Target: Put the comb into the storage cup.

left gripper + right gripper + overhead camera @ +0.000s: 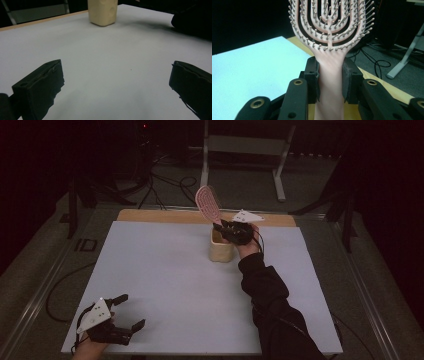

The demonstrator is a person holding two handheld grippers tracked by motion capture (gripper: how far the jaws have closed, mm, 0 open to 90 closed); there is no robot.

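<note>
A pink vented hairbrush (207, 203) stands tilted above a cream cup-like holder (221, 248) at the back middle of the white table top. My right gripper (226, 226) is shut on the brush handle (330, 82), both black pads pressing its sides, and the bristled head (329, 21) rises above the jaws. The handle's lower end reaches down towards the holder's mouth. My left gripper (129, 311) rests near the table's front left corner, jaws wide apart over bare table. The holder (102, 12) shows far ahead of the left jaws.
The white board (165, 285) lies on a wooden table whose edge (165, 216) shows at the back. A white metal stand (245, 150) and cables on the floor lie beyond the table. A dark sleeve (272, 310) crosses the right front.
</note>
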